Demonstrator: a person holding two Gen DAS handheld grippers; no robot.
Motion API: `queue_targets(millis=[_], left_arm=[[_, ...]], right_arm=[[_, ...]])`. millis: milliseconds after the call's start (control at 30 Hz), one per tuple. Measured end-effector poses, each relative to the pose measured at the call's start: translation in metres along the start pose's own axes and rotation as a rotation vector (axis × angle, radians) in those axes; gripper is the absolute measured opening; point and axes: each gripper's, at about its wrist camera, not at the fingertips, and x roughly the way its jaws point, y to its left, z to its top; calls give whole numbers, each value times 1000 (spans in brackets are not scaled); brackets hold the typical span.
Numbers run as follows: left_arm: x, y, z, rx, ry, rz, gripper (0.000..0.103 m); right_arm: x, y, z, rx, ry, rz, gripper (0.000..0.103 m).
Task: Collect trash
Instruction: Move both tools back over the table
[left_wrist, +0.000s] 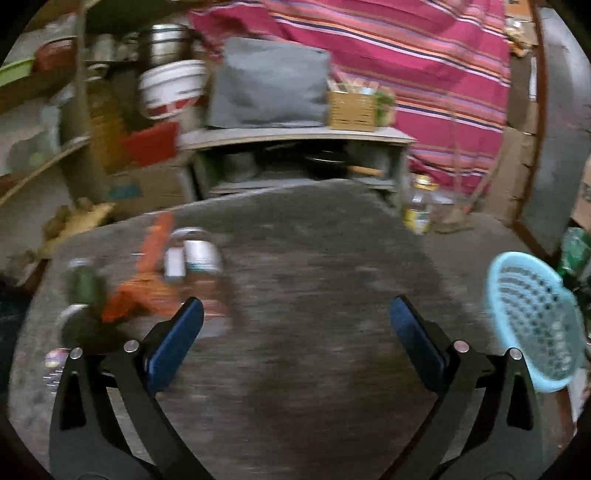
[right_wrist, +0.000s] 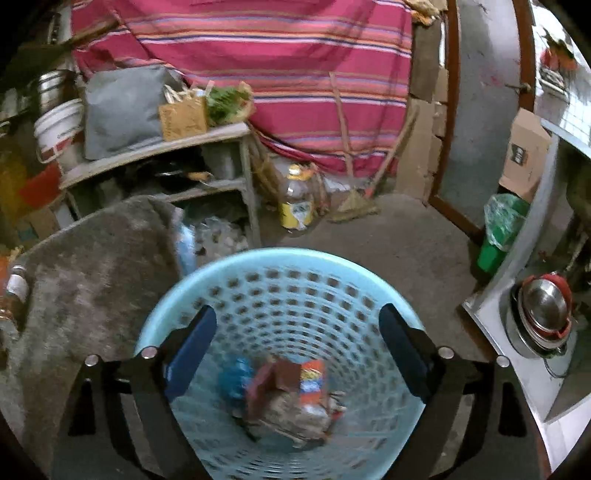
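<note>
1. Check your left gripper: its jaws are spread wide and nothing lies between the blue pads. It hangs over a grey, rough-textured table top.
2. Check your right gripper: its jaws are likewise released, with nothing clamped. It hangs above the mouth of the waste basket.
3. Note the basket: pale blue plastic, round, tapering downward, its wall perforated with rows of small holes. In the left wrist view it stands just beyond the table's right edge.
4. Note its contents: at the bottom lies collected trash, namely a blue crumpled piece, a dark red carton-like piece, an orange printed wrapper and greyish crumpled material. The print on the wrapper is too blurred to read.
5. Locate the trash left on the table, at its left side in the left wrist view: an orange wrapper, crumpled and flat; a clear jar with a white label; a green bottle-like item. Motion blur makes all labels unreadable.
6. Note the surroundings: a pink striped cloth hangs behind; a grey cushion and a woven basket sit on a grey shelf unit; a white bucket stands to its left.
7. Note the floor items: a clear plastic bottle with a yellow label, and a green bin with a plastic liner.
</note>
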Motion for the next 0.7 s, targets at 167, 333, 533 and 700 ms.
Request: queue_targets(millis=[167, 333, 533, 700], left_arm=[[-1, 68, -10, -67, 3, 104, 98], [7, 135, -23, -157, 34, 188, 98], [26, 177, -41, -197, 90, 211, 97], [40, 190, -47, -205, 116, 214, 92]], right_arm=[[-10, 61, 2, -46, -16, 77, 97], [-9, 126, -14, -136, 30, 136, 97], [-4, 184, -34, -214, 81, 195, 97], [0, 206, -37, -240, 91, 188, 97]])
